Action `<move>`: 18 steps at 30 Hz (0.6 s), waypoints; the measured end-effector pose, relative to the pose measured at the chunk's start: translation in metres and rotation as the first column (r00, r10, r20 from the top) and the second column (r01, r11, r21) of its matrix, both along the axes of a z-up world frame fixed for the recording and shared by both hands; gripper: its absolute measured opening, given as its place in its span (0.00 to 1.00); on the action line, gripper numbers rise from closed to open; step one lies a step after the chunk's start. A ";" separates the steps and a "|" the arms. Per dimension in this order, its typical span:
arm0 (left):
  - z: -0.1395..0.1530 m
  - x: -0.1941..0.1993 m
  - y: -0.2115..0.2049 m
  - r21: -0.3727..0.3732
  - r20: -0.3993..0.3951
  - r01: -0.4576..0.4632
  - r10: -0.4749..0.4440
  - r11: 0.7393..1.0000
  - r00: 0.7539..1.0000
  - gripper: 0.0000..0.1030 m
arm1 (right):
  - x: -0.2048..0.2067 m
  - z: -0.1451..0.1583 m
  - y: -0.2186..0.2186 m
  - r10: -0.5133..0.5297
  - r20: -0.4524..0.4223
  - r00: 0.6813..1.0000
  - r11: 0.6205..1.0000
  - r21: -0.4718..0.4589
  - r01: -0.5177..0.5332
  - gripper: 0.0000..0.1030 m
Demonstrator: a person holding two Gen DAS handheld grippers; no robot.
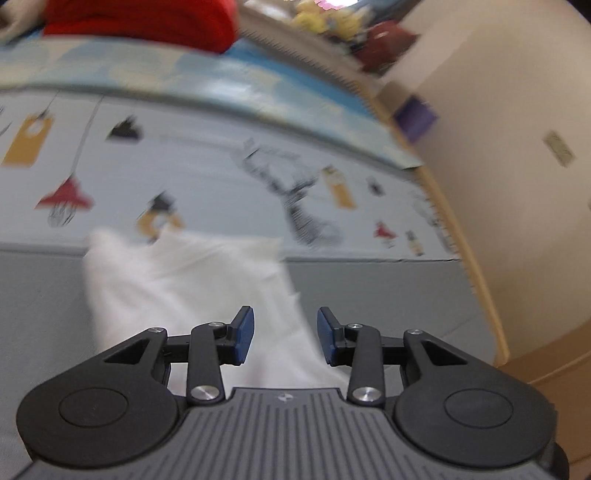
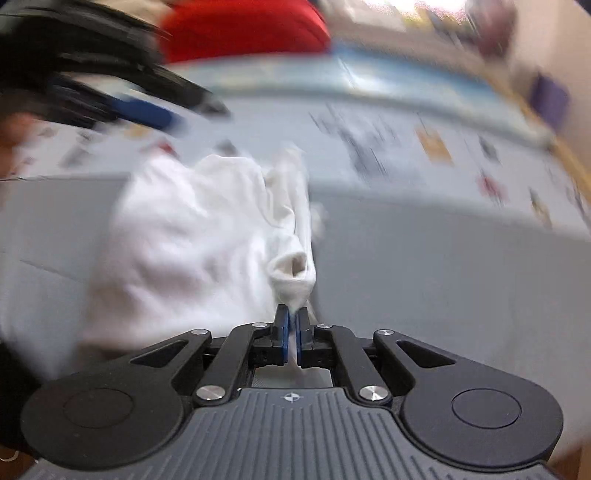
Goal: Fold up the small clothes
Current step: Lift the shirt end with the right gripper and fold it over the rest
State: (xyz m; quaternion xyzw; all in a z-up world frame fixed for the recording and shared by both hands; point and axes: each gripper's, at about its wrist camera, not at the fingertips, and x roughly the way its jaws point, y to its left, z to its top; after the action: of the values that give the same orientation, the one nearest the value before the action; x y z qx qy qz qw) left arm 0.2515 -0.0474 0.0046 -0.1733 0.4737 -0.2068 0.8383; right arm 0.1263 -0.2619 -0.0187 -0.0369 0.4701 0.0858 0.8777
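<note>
A small white garment (image 2: 192,229) lies crumpled on a grey mat (image 2: 424,258). My right gripper (image 2: 292,325) is shut on an edge of it, and a rolled fold of cloth (image 2: 291,273) rises just ahead of the jaws. In the left wrist view the same white garment (image 1: 184,288) lies under and ahead of my left gripper (image 1: 285,332), which is open with nothing between its blue pads (image 1: 244,334). The left gripper (image 2: 144,110) also shows blurred at the upper left of the right wrist view, above the garment.
A printed play mat (image 1: 221,166) with red, yellow and black pictures lies beyond the grey mat. A red cloth pile (image 1: 140,22) sits at the far edge. Toys (image 1: 332,22) and a purple block (image 1: 415,116) stand by the cream wall (image 1: 498,110) at right.
</note>
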 end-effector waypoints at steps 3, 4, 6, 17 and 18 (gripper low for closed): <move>-0.007 -0.003 0.013 0.051 -0.043 -0.013 0.015 0.999 0.999 0.37 | -0.002 -0.018 -0.009 -0.040 -0.091 0.995 0.998 0.038 0.044 0.03; -0.010 0.001 0.017 0.060 -0.052 -0.011 0.014 0.998 0.999 0.32 | -0.003 -0.019 -0.010 -0.042 -0.092 0.995 0.996 0.072 0.049 0.03; -0.015 0.001 0.023 0.066 -0.079 0.005 0.001 0.998 0.997 0.31 | -0.002 -0.014 -0.012 -0.046 -0.076 0.996 0.985 0.163 0.057 0.06; -0.037 -0.025 0.014 0.207 -0.169 0.236 -0.203 0.949 0.965 0.30 | 0.039 -0.040 -0.026 -0.227 -0.132 0.965 0.956 0.159 0.247 0.00; -0.038 -0.026 0.014 0.203 -0.166 0.239 -0.207 0.950 0.964 0.30 | 0.038 -0.041 -0.028 -0.231 -0.133 0.964 0.953 0.166 0.251 0.00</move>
State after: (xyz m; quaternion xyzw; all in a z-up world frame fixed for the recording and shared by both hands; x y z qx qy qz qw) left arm 0.2258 -0.0337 -0.0330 -0.0386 0.5688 -0.2334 0.7877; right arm 0.1641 -0.2894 -0.0597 0.1059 0.5097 0.0223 0.8535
